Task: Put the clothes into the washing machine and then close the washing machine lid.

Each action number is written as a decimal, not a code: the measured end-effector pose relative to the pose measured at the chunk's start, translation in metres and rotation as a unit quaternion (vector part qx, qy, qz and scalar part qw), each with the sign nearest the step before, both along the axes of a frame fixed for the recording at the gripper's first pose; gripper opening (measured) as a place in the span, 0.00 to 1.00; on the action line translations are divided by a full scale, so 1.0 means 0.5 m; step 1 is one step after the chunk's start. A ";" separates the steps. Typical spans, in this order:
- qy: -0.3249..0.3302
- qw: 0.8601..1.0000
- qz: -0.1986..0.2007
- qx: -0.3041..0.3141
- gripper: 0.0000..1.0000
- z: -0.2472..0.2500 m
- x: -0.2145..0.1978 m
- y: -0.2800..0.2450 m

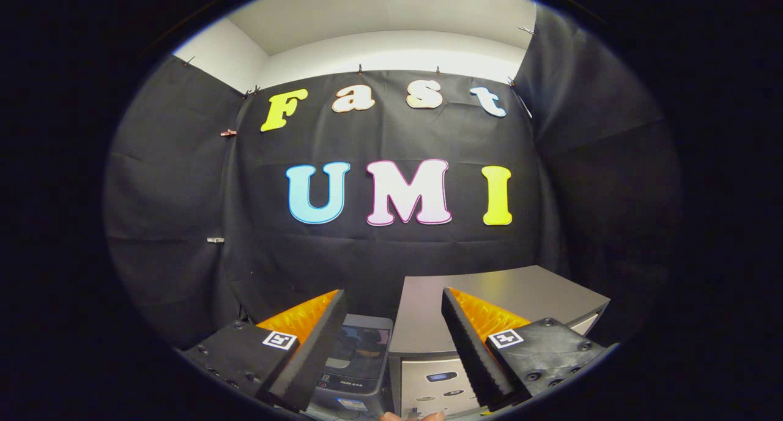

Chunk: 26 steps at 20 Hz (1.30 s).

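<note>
A small grey top-loading washing machine [358, 357] stands low down, beyond and below my fingers, closer to the left finger. Its lid [361, 341] has a dark tinted window and lies flat on the machine. Only dim shapes show through the window, and I cannot tell what they are. My gripper [393, 291] is held well above the machine, pointing at the booth's back wall. It is open with a wide gap and nothing between the fingers.
A larger grey box-shaped appliance [501, 292] with a small display on its front stands right beside the washing machine, under the right finger. Part of a hand [416, 416] shows just below the fingers. Black cloth walls close in behind and on both sides.
</note>
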State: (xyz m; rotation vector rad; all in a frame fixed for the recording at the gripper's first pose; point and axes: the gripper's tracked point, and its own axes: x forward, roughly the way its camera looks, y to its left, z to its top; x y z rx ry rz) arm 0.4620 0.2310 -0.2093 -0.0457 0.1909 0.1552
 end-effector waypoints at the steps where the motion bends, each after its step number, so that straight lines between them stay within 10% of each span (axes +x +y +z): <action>1: -0.001 1.000 0.000 0.000 0.98 0.002 0.003 0.000; 26: -0.013 1.000 -0.022 0.007 0.98 0.028 0.022 -0.014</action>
